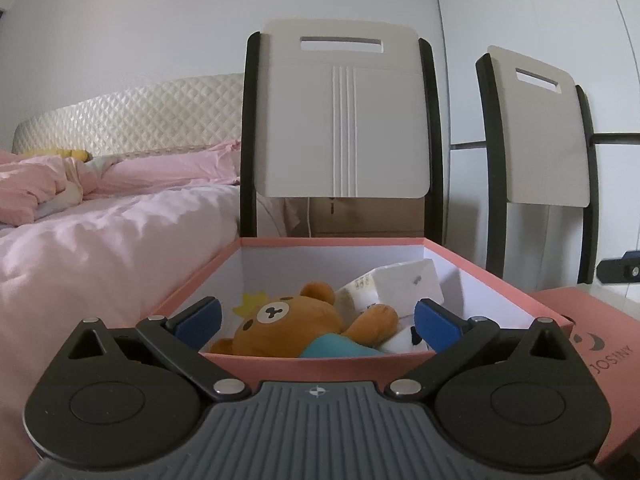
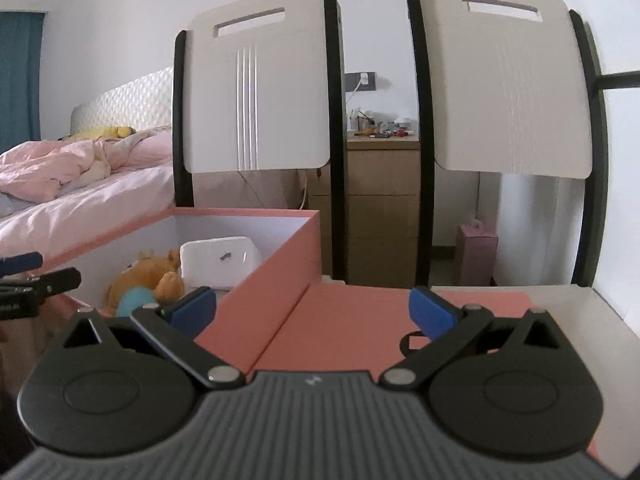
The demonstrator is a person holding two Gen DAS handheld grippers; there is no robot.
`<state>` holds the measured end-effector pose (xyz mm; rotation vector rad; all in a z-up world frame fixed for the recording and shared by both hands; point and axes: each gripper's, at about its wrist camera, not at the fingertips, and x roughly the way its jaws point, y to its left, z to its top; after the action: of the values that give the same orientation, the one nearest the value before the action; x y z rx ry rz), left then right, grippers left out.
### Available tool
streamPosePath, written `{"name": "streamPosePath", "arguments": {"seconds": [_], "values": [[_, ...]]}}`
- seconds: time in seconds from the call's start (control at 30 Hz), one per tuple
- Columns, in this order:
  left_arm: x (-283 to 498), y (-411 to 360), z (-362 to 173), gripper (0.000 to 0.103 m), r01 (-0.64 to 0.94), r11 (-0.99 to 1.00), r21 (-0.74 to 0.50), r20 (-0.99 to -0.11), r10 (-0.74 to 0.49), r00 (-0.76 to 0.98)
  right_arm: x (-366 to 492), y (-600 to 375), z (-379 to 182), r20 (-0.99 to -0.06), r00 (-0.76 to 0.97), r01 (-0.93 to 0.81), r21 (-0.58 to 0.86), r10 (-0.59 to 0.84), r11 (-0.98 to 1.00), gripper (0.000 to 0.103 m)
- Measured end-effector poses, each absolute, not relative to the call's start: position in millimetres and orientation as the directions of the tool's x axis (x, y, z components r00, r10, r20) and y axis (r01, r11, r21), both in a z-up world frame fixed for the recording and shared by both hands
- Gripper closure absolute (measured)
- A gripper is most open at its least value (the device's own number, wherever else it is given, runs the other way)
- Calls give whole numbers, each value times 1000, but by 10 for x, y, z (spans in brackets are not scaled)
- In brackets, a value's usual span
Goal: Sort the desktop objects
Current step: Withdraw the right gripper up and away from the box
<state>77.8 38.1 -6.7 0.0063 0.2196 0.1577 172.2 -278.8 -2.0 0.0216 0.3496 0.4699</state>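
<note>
An open pink box point(image 1: 492, 280) with white inner walls stands on the table. In it lie a brown bear plush point(image 1: 296, 324), a white tissue pack point(image 1: 404, 284) and a small black-and-white toy point(image 1: 408, 340). My left gripper point(image 1: 318, 322) is open and empty, just in front of the box's near wall. The right wrist view shows the same box point(image 2: 276, 256), the bear point(image 2: 144, 280) and the tissue pack point(image 2: 218, 260). My right gripper point(image 2: 312, 312) is open and empty over the pink lid point(image 2: 352, 320) beside the box.
The pink lid point(image 1: 600, 320) lies flat to the right of the box on a white table point(image 2: 592, 320). Two white chairs point(image 1: 344, 120) point(image 2: 508, 92) stand behind the table. A bed with pink bedding point(image 1: 100, 240) is on the left. A wooden drawer unit point(image 2: 380, 208) stands behind.
</note>
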Motion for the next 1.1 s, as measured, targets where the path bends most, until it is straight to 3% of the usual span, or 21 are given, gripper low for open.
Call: {"name": "streamPosePath", "arguments": {"seconds": [0.13, 1.1], "values": [[778, 334, -84, 0, -148, 988, 44, -205, 154, 967, 1680, -2885, 5, -275, 858, -423, 105, 435, 900, 0], [795, 313, -136, 0, -133, 991, 30, -217, 136, 967, 1834, -2906, -111, -308, 864, -388, 96, 398, 916, 0]]}}
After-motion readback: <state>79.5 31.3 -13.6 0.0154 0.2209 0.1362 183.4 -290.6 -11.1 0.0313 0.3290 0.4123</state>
